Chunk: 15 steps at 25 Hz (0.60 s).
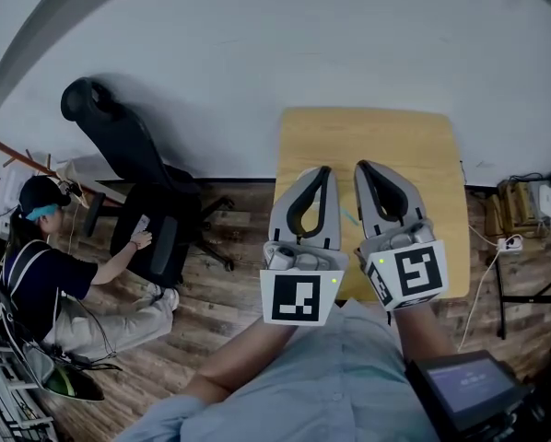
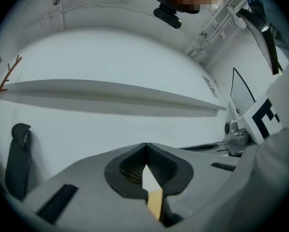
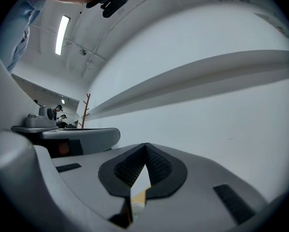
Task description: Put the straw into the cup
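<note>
In the head view my two grippers are held side by side, upright over a small light wooden table [image 1: 400, 145]. The left gripper [image 1: 323, 172] is shut, its tips meeting with nothing between them. The right gripper [image 1: 361, 167] is likewise shut and empty. A thin teal sliver [image 1: 348, 216] shows on the table between them; I cannot tell whether it is the straw. No cup is in sight. In the left gripper view the left gripper [image 2: 145, 146] points at a bare white wall. The right gripper [image 3: 145, 146] does the same in its own view.
A black office chair [image 1: 137, 187] stands on the wooden floor left of the table. A person [image 1: 50, 279] sits on the floor at far left. A device with a screen [image 1: 464, 383] is at the bottom right. Cables and a power strip [image 1: 509, 243] lie right of the table.
</note>
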### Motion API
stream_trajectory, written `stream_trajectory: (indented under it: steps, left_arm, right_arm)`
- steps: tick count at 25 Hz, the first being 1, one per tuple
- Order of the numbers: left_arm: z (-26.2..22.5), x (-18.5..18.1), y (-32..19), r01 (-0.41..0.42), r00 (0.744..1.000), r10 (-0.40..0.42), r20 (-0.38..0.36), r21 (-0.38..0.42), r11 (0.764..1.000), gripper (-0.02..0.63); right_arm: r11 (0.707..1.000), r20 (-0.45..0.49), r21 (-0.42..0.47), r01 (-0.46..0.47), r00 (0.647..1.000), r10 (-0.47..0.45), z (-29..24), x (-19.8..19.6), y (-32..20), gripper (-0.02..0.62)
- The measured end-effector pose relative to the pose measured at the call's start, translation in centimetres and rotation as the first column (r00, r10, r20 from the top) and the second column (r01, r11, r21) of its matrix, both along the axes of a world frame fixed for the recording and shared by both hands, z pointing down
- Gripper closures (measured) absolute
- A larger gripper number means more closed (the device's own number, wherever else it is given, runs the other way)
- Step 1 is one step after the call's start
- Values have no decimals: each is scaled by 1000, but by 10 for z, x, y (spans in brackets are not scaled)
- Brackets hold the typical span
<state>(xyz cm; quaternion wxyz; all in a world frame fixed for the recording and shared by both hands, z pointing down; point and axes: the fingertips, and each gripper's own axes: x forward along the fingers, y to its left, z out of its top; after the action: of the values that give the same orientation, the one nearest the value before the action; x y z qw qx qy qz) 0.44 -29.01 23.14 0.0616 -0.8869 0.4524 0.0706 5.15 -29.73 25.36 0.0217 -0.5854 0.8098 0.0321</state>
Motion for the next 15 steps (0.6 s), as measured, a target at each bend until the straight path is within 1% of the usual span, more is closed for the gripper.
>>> stream_trajectory:
  steps: [4,8,15]
  left_arm:
    - [1,0,1,-3,1000,3,15,5,1000,614]
    - [1,0,-1,-3,1000,3,4,1,1000,614]
    - [2,-2,1,-3,1000,3,6,-1,1000,614]
  right_arm:
    - [1000,3,2,-2,1000,2,0,0,1,597]
    - [1000,2,2,-1,1000,1,0,-1,-1,597]
    - [1000,-2,1,0,1000,0,1,-3,2,597]
